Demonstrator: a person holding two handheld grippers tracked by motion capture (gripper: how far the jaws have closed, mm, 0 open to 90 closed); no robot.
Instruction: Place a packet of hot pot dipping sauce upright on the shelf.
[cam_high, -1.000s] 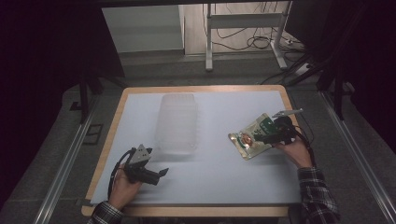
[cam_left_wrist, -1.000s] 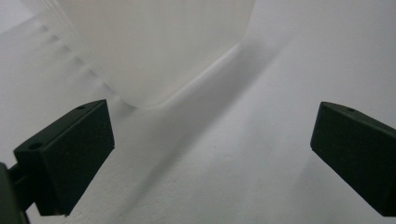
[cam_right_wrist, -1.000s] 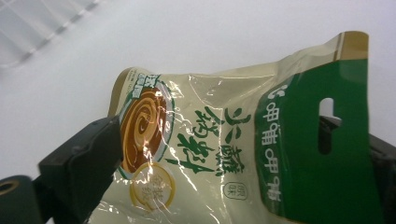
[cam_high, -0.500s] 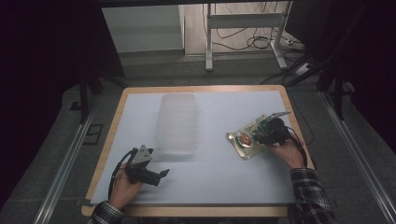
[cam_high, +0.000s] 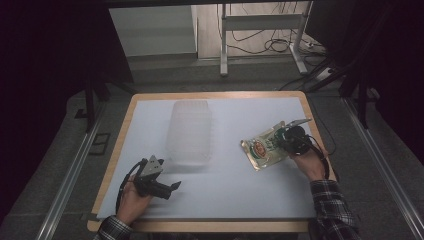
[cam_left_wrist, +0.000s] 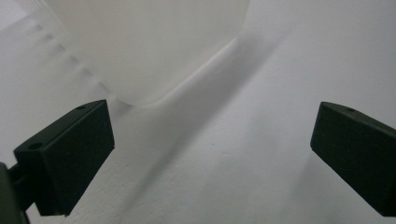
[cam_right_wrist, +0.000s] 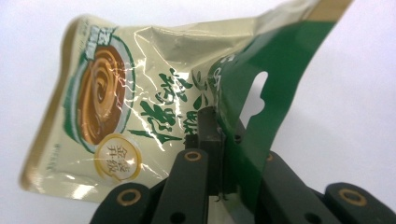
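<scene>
Right fingers (cam_right_wrist: 205, 135): just closed, clenched on the glossy beige-and-green foil sachet (cam_high: 264, 146) top edge
Left gripper (cam_high: 172, 187): released, empty
Risk: thin edge grip, so the sachet may slip out when lifted

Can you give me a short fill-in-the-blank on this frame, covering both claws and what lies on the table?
1. The right claw is shut on the green top edge of the ____.
2. The left claw stands ____, with nothing between its jaws.
3. The clear plastic container lies on the white table, ____ the two claws in the high view.

Missing words: pouch; open; between
</scene>
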